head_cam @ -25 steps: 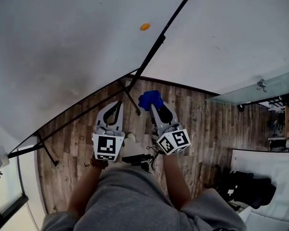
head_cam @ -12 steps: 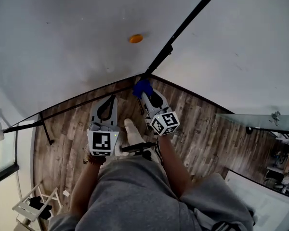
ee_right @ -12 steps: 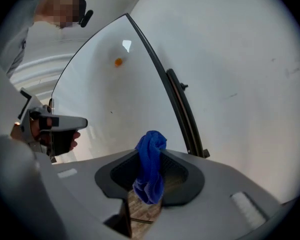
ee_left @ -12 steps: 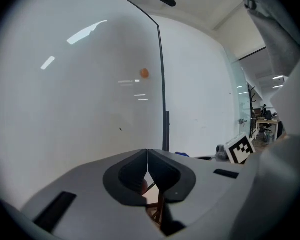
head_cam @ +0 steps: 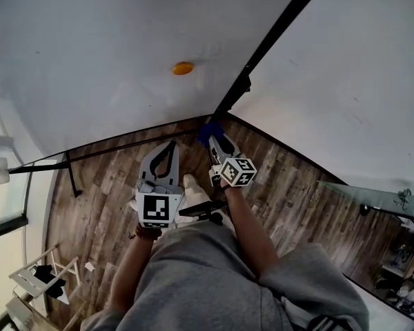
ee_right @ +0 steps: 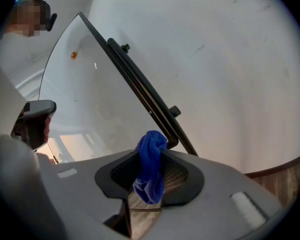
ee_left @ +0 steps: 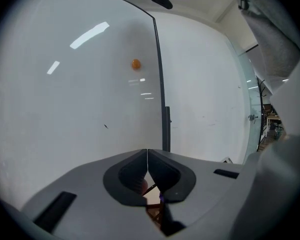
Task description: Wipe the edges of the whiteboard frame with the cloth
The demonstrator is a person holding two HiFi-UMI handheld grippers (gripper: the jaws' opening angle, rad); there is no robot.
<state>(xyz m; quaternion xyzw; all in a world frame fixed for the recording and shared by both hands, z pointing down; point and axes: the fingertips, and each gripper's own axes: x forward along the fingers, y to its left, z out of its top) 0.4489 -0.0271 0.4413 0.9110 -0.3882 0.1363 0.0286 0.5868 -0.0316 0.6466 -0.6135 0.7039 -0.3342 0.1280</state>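
Observation:
The whiteboard [head_cam: 90, 54] fills the upper left of the head view, and its black frame [head_cam: 276, 36] runs down to a lower corner. The blue cloth [head_cam: 208, 131] sits just under that corner, and my right gripper [head_cam: 212, 138] is shut on it. In the right gripper view the cloth [ee_right: 151, 166] bunches between the jaws, with the frame [ee_right: 140, 91] slanting just beyond. My left gripper [head_cam: 170, 147] hangs to the left, shut and empty, below the board's bottom edge. The left gripper view shows the left gripper [ee_left: 147, 155] with its jaws together, facing the board and its vertical frame [ee_left: 160, 84].
An orange magnet [head_cam: 183, 67] sticks on the board. A white wall [head_cam: 359, 95] stands right of the frame. Wooden floor [head_cam: 103, 192] lies below, with a black stand leg [head_cam: 72, 176] at left. A white rack [head_cam: 38, 278] is at lower left and a glass panel [head_cam: 379, 195] at right.
My right gripper has carried the blue cloth up to the frame's lower corner. The left gripper stays shut beside it. The head view has swung left.

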